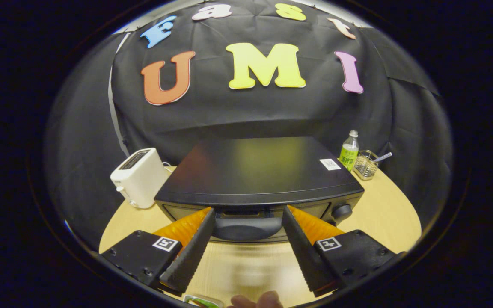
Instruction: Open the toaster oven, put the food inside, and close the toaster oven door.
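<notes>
A black toaster oven [255,171] stands on the wooden table [383,214], just ahead of my fingers. Its door looks closed, and the dark door handle [246,224] lies between my two fingertips. My gripper [248,211] is open, with one fingertip on each side of the handle and neither pressing on it. A round knob [343,211] sits on the oven's front, right of the handle. Below my fingers, at the near table edge, a piece of green and white food or packet [203,301] peeks in beside a person's fingers [257,300].
A white pop-up toaster [138,177] stands to the left of the oven. Behind the oven on the right are a green-labelled bottle [349,150] and a small wire basket [366,164] with a utensil in it. Bare tabletop lies right of the oven.
</notes>
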